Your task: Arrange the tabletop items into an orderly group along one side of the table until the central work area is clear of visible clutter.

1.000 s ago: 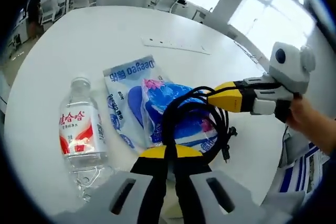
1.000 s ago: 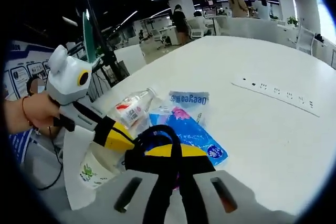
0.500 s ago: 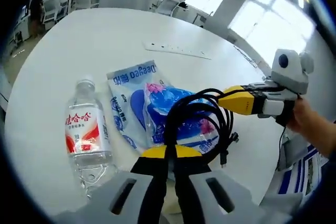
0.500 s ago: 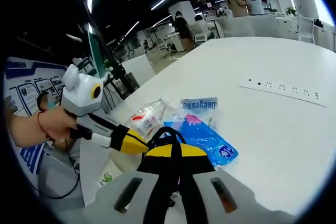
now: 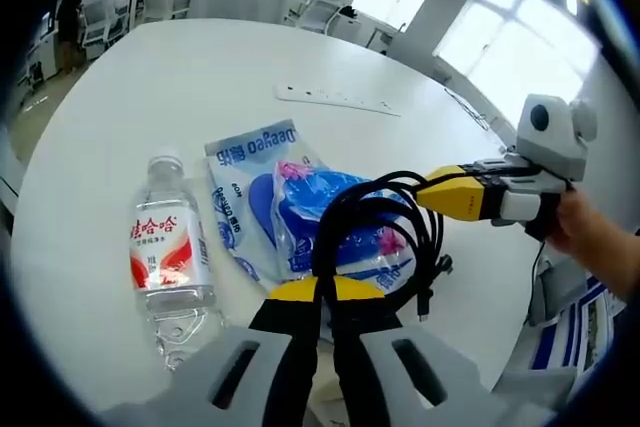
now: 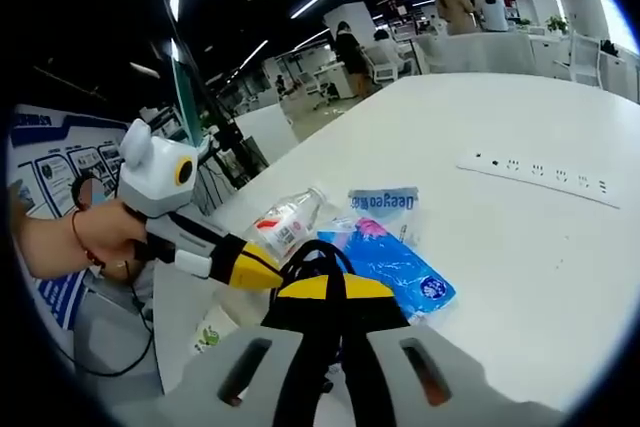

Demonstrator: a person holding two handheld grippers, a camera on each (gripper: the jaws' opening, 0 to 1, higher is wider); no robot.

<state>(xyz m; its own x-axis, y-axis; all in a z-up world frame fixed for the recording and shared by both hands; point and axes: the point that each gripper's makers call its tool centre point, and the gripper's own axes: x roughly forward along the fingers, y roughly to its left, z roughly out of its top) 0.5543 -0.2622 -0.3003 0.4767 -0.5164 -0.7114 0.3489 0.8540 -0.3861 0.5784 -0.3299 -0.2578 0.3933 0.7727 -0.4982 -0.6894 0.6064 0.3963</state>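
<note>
Left gripper view showed the left gripper point(image 5: 322, 292) with jaws pinched together on a coiled black cable point(image 5: 375, 217), lifted above two blue packets point(image 5: 262, 197) on the white table point(image 5: 150, 77). The right gripper point(image 5: 440, 195) came in from the right, its yellow tip clamped on the same coil. A water bottle point(image 5: 168, 262) lay on its side just beside the packets, a power strip point(image 5: 335, 100) well beyond them. In the right gripper view, the right gripper point(image 6: 327, 282) held the cable point(image 6: 310, 252), the left gripper point(image 6: 262, 272) meeting it beside the bottle point(image 6: 285, 222).
</note>
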